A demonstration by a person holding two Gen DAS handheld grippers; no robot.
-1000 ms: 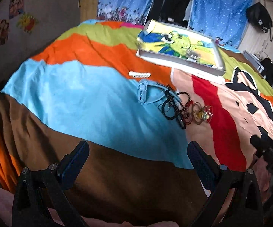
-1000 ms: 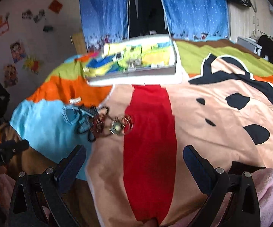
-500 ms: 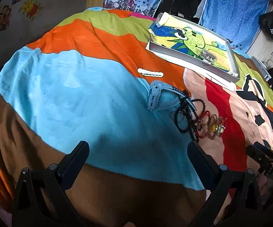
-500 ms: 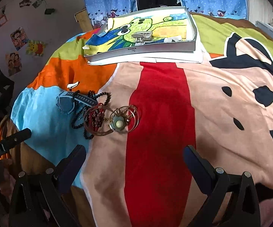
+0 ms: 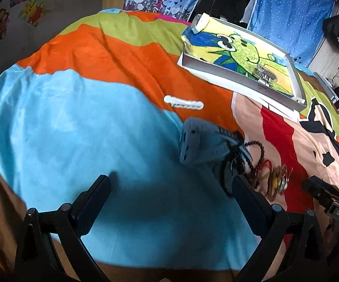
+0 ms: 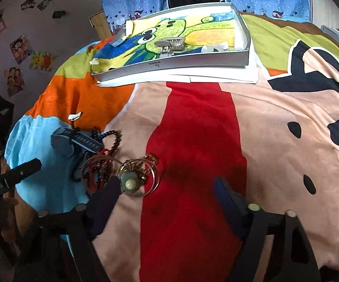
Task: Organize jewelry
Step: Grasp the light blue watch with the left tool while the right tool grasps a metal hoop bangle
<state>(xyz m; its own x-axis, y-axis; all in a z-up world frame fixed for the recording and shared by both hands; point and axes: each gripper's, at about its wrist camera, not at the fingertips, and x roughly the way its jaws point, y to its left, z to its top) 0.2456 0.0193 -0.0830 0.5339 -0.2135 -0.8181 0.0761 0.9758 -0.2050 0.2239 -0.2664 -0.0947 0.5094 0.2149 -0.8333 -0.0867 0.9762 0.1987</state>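
Observation:
A tangle of jewelry lies on the bedspread: gold hoops with a pale bead (image 6: 135, 179), a red bead bracelet (image 6: 96, 174), a black bead string (image 6: 113, 138) and a blue strap (image 6: 75, 138). My right gripper (image 6: 167, 188) hovers just above the pile with its jaws closing. Its left finger (image 6: 108, 192) is beside the gold hoops, and nothing is pressed between the pads. My left gripper (image 5: 170, 188) stands open over the light-blue cloth, the pile (image 5: 258, 171) by its right finger. A white hair clip (image 5: 183, 102) lies apart from the pile.
A shallow grey tray (image 6: 169, 64) lined with a cartoon drawing sits at the far side of the bed, with a grey claw clip (image 6: 170, 44) in it. Blue curtains and a wall with pictures stand behind. The red and tan cloth (image 6: 275, 129) lies right of the pile.
Both grippers have come forward and down toward the jewelry pile, which now looks larger and closer. The right gripper's jaws have narrowed; the left jaws stay wide.

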